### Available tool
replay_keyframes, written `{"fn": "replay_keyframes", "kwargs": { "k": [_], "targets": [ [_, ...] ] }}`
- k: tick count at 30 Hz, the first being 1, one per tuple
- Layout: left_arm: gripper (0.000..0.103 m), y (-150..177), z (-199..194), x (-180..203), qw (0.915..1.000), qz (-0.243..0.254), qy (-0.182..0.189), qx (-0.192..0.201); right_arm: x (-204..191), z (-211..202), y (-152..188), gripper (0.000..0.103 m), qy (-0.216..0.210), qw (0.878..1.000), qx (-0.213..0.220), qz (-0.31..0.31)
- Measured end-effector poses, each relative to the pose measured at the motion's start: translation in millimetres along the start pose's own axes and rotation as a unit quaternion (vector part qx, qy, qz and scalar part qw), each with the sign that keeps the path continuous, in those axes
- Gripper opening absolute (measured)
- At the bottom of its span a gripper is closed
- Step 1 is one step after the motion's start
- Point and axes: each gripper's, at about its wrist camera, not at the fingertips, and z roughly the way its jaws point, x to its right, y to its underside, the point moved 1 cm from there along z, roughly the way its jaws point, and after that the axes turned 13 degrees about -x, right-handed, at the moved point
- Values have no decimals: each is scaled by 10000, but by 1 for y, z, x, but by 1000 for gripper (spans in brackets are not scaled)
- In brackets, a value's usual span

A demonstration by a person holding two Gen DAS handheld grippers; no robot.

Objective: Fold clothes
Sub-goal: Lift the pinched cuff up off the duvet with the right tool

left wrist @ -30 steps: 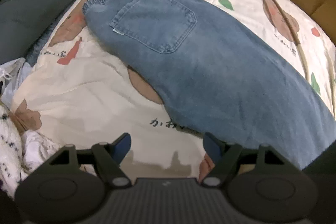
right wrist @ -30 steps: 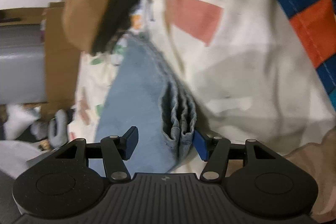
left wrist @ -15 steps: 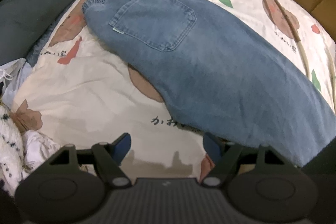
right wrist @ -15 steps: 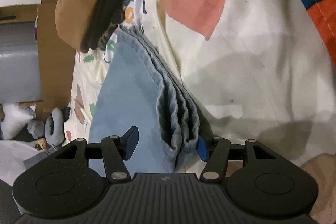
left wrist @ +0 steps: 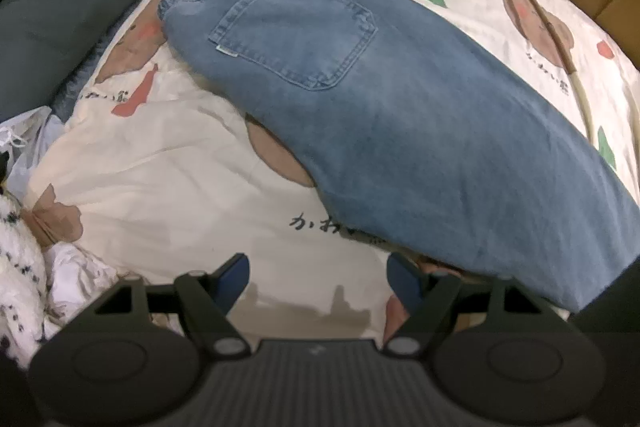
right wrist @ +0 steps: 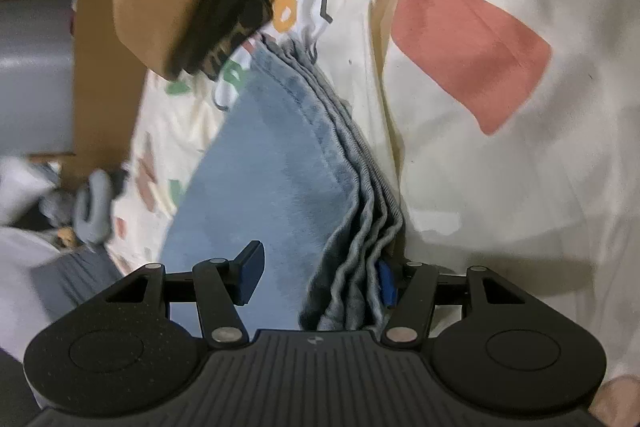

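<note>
Denim jeans [right wrist: 272,187] hem lies bunched between the closing right gripper [right wrist: 316,277] jaws, seemingly ungripped; left gripper [left wrist: 318,277] gapes empty.

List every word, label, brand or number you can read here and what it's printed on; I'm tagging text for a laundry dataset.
"かわ": black Japanese characters on the cream bedsheet, at; the rest runs under the jeans.
More black characters beside the bear print: too small to read.
Small white tag at the jeans' back pocket corner: too small to read.
Right wrist view: no readable text.
</note>
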Motion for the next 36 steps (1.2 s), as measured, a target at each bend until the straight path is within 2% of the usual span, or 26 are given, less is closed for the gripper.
{"fn": "replay_keyframes", "kwargs": {
  "k": [2, 5, 7, 12, 15, 17, 22, 24, 31, 36],
  "targets": [
    [78, 0, -3, 1, 10000, 3, 10, 38, -6, 1, -3, 24, 346, 9991, -134, -222],
    [78, -1, -8, 1, 10000, 18, 16, 91, -13, -6, -3, 15, 518, 9960, -347, -648],
    [78, -1, -9, 0, 9999, 32, -5, 98, -19, -13, -1, 14, 459, 9940, -432, -897],
    [78, 1, -8, 0, 10000, 10, -41, 42, -37, -22, 4, 15, 121, 9911, -493, -1228],
    [78, 0, -6, -2, 10000, -19, -59, 15, -42, -15, -1, 22, 173, 9915, -486, -1197],
    [78, 0, -6, -2, 10000, -26, -54, 15, -39, -9, -6, 31, 221, 9928, -482, -1073],
    [78, 1, -4, -2, 10000, 31, -45, 19, -21, 0, -20, 38, 343, 9968, -357, -631],
    [78, 2, -3, -2, 10000, 9, -44, 7, -12, 1, -25, 38, 419, 9977, -300, -440],
    [78, 7, 8, -8, 9999, -45, -111, -102, 1, -6, -39, 38, 58, 9998, 33, -213],
    [78, 10, 9, -8, 9999, -28, -67, -107, -7, 3, -45, 37, 60, 9982, -365, -468]
  ]
}}
